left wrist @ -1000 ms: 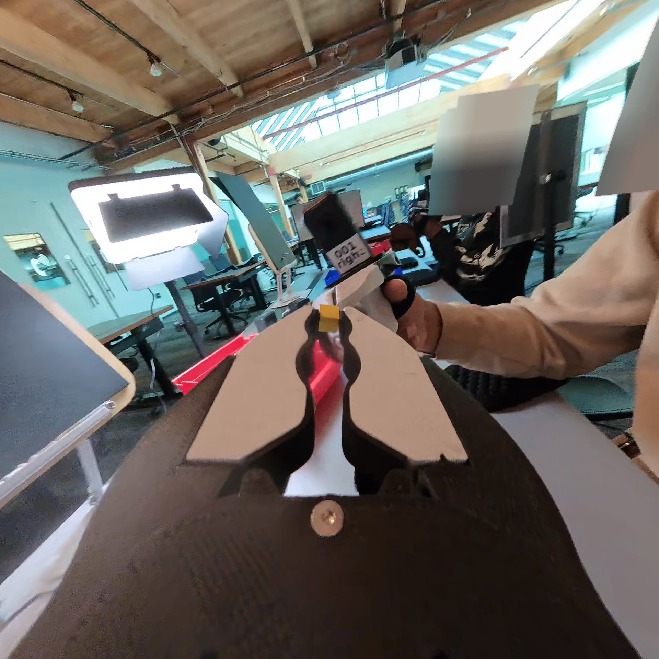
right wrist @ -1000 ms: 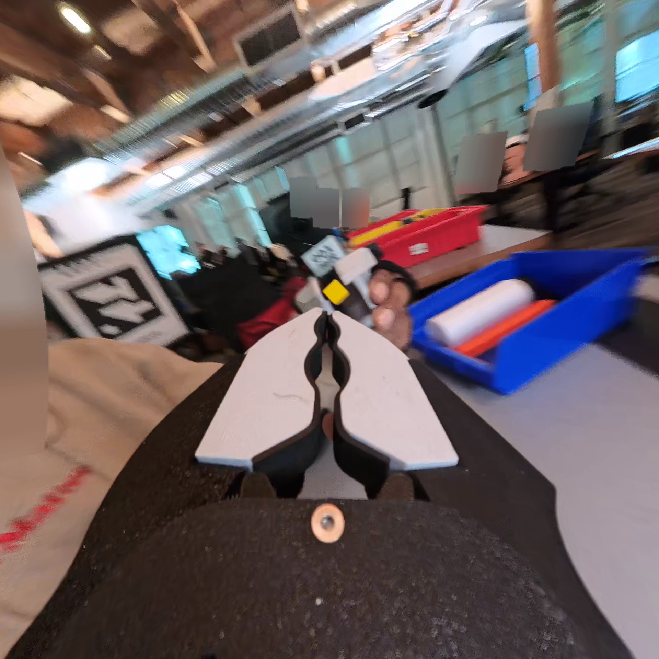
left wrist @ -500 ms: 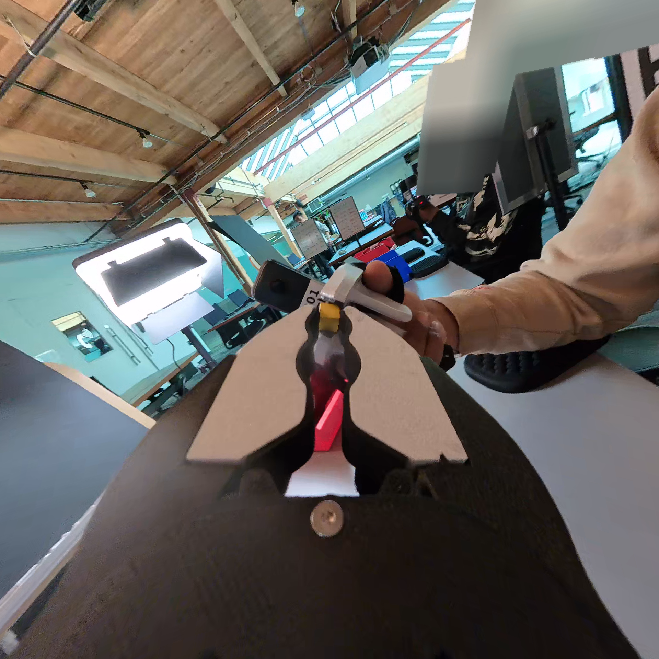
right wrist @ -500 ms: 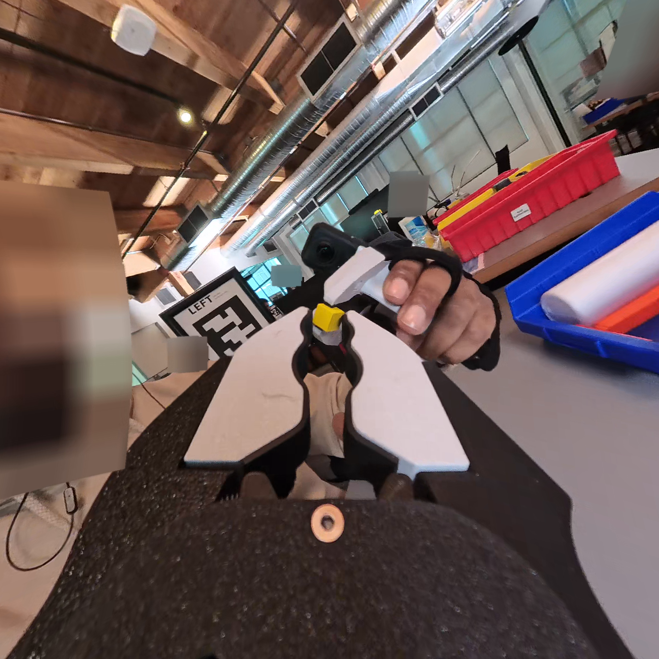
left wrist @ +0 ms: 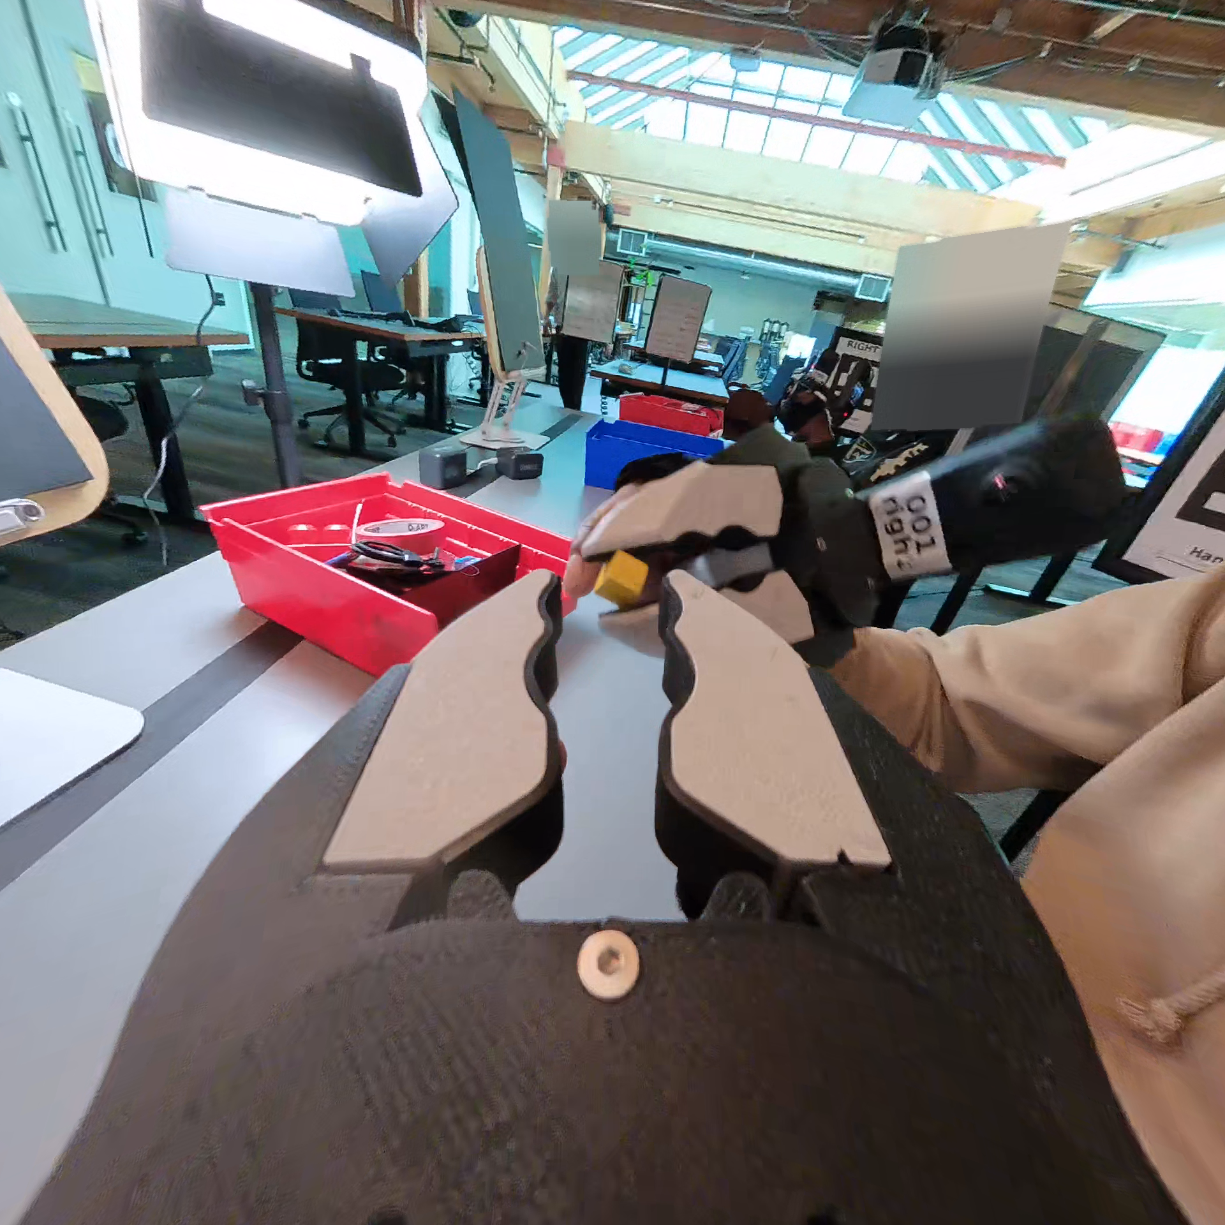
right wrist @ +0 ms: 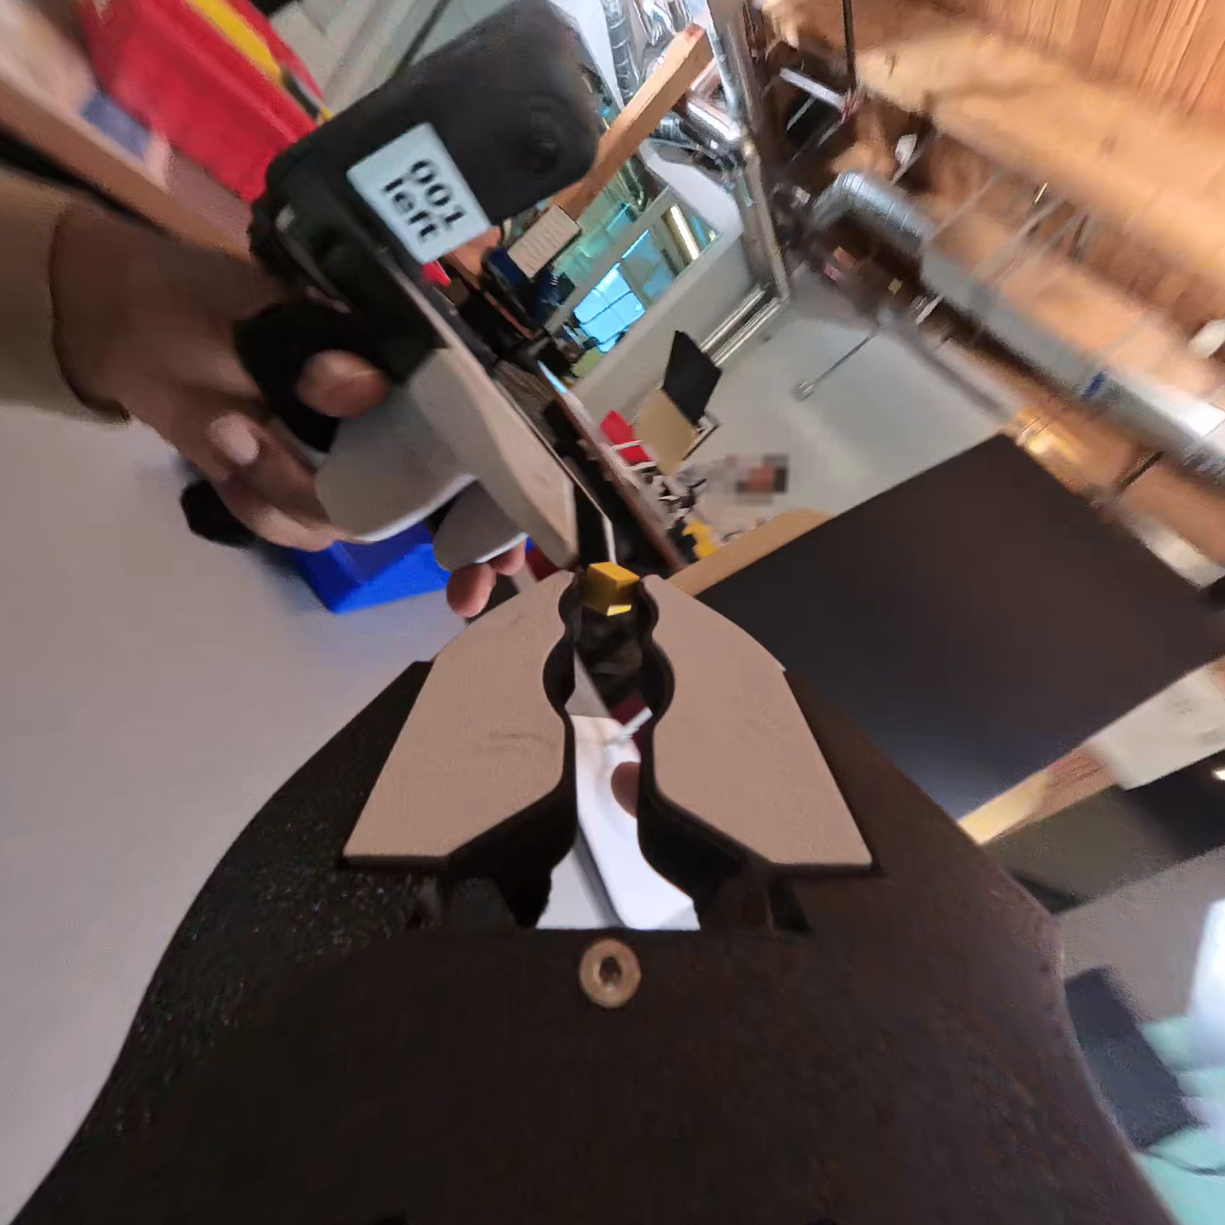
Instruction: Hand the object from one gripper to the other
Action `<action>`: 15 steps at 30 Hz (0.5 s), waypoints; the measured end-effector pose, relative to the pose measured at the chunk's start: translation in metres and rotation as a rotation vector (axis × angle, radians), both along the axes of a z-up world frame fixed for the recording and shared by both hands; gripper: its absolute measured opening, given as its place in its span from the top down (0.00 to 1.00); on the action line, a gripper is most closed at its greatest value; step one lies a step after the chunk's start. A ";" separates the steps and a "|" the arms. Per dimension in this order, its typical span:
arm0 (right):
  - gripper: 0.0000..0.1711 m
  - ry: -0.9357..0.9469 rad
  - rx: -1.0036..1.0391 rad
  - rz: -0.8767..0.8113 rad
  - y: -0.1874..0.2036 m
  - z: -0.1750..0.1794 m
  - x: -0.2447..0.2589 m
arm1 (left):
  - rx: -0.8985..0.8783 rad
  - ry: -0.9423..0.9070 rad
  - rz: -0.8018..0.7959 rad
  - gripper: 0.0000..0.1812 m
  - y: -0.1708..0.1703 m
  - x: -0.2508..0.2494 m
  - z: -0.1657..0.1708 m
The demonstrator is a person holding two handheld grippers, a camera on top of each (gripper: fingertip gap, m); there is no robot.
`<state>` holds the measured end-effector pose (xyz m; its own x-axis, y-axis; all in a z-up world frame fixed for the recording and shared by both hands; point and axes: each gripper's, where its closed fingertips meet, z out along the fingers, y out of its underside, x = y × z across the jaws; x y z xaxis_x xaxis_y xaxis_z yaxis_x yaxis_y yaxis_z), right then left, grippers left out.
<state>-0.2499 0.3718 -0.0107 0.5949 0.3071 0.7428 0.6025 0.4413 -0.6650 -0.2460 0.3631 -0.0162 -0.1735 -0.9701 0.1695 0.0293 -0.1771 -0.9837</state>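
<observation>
Yellow cube (right wrist: 608, 587) sits clamped in right gripper (right wrist: 607, 584) tips; left gripper (left wrist: 610, 586) gapes apart beside it

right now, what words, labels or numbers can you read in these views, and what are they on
I don't quote writing; this is where it stands.
White label on the right gripper: clear print.
White sticker on the left gripper: clear, upside down.
Tape roll in the red bin: too small to read.
Marker board at the right edge: cut off.
Far sign: small print.
</observation>
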 end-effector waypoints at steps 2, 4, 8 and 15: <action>0.92 -0.116 0.089 -0.039 -0.002 -0.004 -0.006 | 0.019 0.007 -0.001 0.91 -0.002 0.000 0.000; 0.92 -0.146 0.116 -0.050 -0.002 -0.005 -0.007 | 0.060 0.023 -0.011 0.92 -0.006 -0.002 -0.001; 0.90 -0.020 -0.008 0.087 -0.008 -0.004 -0.011 | 0.268 -0.001 0.048 0.94 -0.007 -0.006 0.004; 0.81 0.714 -0.763 0.618 -0.020 0.015 0.005 | 0.806 -0.095 0.298 0.94 -0.005 -0.011 0.013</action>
<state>-0.2445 0.3515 0.0046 0.3946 0.8994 -0.1880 -0.1793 -0.1253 -0.9758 -0.2566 0.3583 -0.0033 0.1289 -0.7955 -0.5920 0.0520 0.6016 -0.7971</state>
